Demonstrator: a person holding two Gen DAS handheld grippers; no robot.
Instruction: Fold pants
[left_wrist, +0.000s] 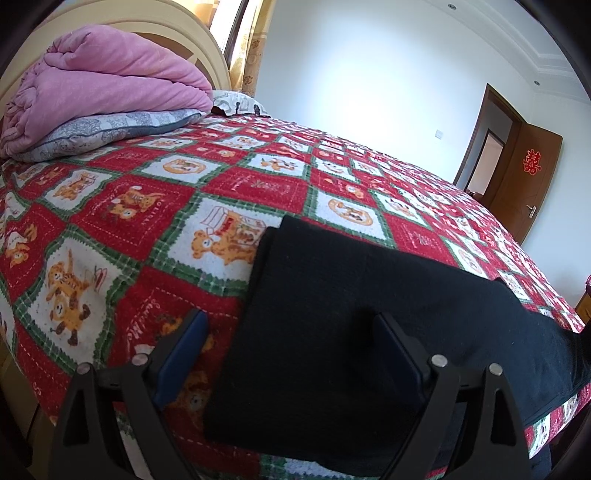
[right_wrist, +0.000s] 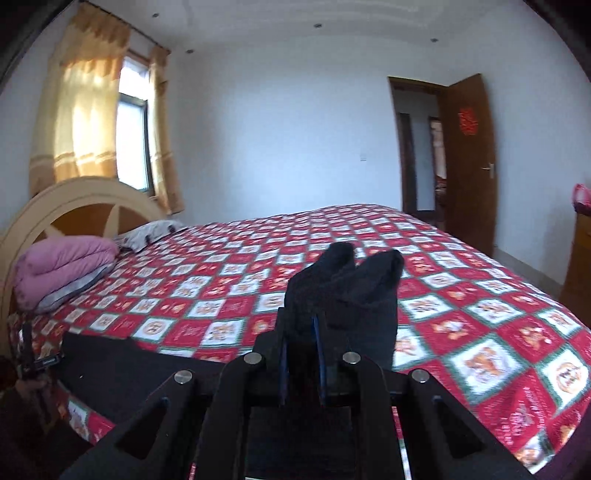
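Black pants (left_wrist: 332, 314) lay along the near edge of the bed (left_wrist: 258, 184), one fold apparently made. Our right gripper (right_wrist: 301, 332) pinched their bunched end, raised above the bed; our left gripper (left_wrist: 291, 332) hung spread over them. More folds remained, we judged.

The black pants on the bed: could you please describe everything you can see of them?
The black pants are plain, matte, soft-looking fabric with no visible pattern. Most of them lie flat, layered, near the edge of the red checked bedspread. The left gripper is open above them; whether it touches them is unclear. In the right wrist view one end is lifted and bunched, standing up in two rounded lobes, pinched between the fingers of the right gripper.
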